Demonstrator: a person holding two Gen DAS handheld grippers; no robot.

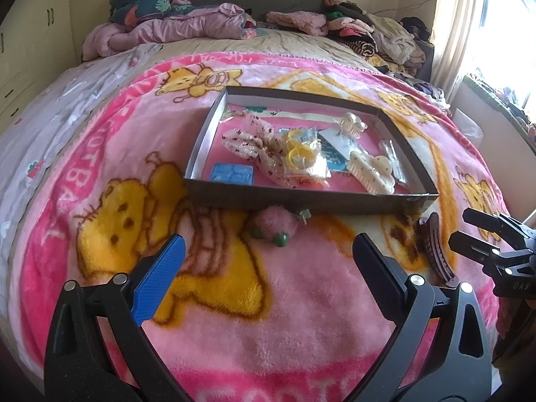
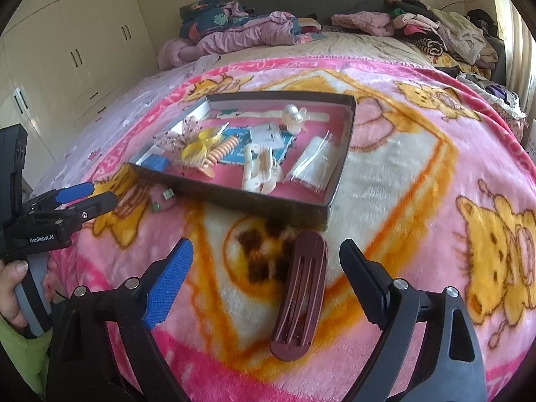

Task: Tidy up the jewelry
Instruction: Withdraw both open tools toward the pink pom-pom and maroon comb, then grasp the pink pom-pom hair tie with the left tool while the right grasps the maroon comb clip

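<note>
A shallow dark box [image 1: 311, 201] [image 2: 268, 206] sits on the pink blanket and holds hair clips, a bow, yellow bands and small packets. A maroon hair clip [image 2: 299, 296] [image 1: 437, 248] lies on the blanket in front of the box, between the fingers of my right gripper [image 2: 266, 284], which is open and not touching it. A pink fluffy hair tie with green beads [image 1: 276, 227] [image 2: 160, 197] lies against the box's near wall, just ahead of my left gripper [image 1: 268, 261], which is open and empty.
The bed's pink cartoon blanket [image 1: 268, 318] spreads all around. Piled clothes [image 1: 368, 30] and bedding lie at the headboard. A window with a curtain [image 1: 469, 16] is at the right; cupboards [image 2: 67, 50] stand at the left.
</note>
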